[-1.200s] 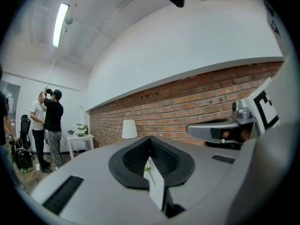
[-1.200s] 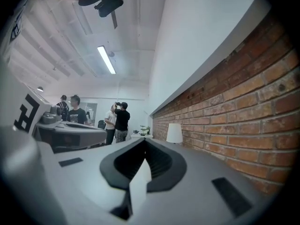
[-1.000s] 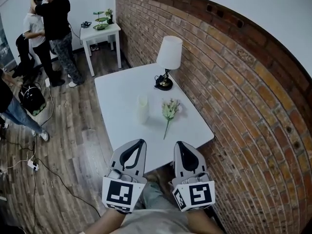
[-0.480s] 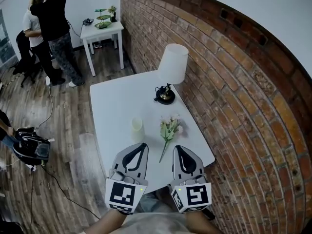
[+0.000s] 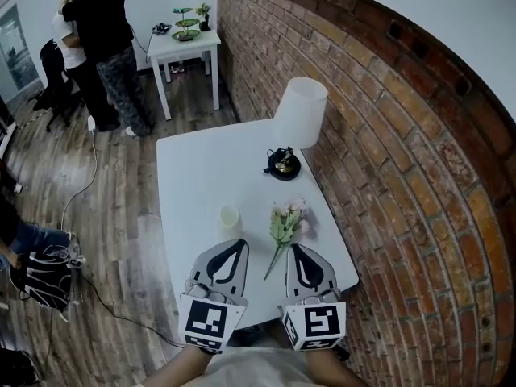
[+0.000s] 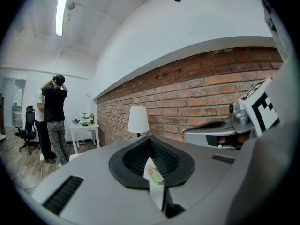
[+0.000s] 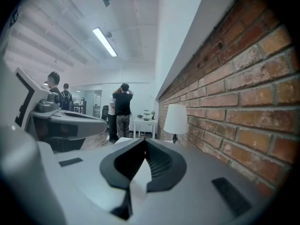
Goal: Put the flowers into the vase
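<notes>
A small bunch of pale pink flowers [image 5: 289, 220] lies on the white table [image 5: 201, 168], its green stem running toward the near edge. The pale, empty vase [image 5: 230, 216] stands upright to their left. My left gripper [image 5: 239, 243] is shut and empty, its tip just short of the vase. My right gripper [image 5: 297, 247] is shut and empty too, close beside the stem's lower end. The left gripper view shows the left gripper [image 6: 150, 138] with its jaws together and a sliver of the flowers [image 6: 154, 175] below them. In the right gripper view the right gripper [image 7: 145, 139] is closed over the tabletop.
A white-shaded lamp [image 5: 300, 113] on a black base stands at the table's far right, against the brick wall [image 5: 387, 135]. A small white side table [image 5: 187, 43] and standing people [image 5: 101, 31] are beyond. Cables and a bag [image 5: 44, 272] lie on the wooden floor at left.
Both grippers have moved forward over the table's near edge, closing in on the vase and the flower stem. The vase and flowers have not moved on the table.
</notes>
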`<state>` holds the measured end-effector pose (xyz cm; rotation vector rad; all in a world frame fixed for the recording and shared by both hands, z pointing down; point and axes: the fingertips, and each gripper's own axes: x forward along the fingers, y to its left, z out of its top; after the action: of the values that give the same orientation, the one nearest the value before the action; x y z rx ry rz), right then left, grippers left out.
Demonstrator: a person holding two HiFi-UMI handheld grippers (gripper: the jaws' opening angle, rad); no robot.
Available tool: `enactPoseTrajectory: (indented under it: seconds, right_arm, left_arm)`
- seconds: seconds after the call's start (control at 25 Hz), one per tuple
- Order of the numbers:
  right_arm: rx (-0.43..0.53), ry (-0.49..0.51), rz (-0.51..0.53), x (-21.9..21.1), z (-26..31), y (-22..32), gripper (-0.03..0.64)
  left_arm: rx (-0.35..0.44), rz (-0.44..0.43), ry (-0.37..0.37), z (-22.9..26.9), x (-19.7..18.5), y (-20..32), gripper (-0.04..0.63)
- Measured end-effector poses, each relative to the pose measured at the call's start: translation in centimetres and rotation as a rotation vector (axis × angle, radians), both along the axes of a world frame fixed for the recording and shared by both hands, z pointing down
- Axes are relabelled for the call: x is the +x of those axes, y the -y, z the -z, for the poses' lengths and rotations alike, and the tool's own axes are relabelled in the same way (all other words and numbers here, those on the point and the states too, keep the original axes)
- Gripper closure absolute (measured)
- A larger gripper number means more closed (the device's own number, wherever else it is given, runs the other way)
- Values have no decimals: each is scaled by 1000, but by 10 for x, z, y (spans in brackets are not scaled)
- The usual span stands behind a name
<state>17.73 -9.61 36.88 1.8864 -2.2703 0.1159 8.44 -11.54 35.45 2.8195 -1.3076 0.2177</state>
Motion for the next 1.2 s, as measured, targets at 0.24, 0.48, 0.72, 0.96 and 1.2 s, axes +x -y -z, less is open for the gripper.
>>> enactPoseTrajectory:
  seconds: [0.24, 0.48, 0.72, 0.96, 1.2]
  right_arm:
    - [-32, 4, -14, -4, -9, 7, 611]
    - [-59, -4, -54, -3, -14, 11, 611]
    - [-118, -17, -74, -1, -31, 20, 609]
    - [-219, -26, -78, 2, -58, 27, 581]
    - [-320, -42, -92, 8, -90, 37, 524]
  left_arm:
    - [-27, -25, 15, -9, 2, 8, 587]
    - [-72, -56, 38, -19, 1, 18, 588]
    - [-122, -74, 35, -36, 0, 24, 587]
    - [-141, -86, 44, -45, 0, 26, 588]
    - [-157, -108, 55, -53, 5, 28, 588]
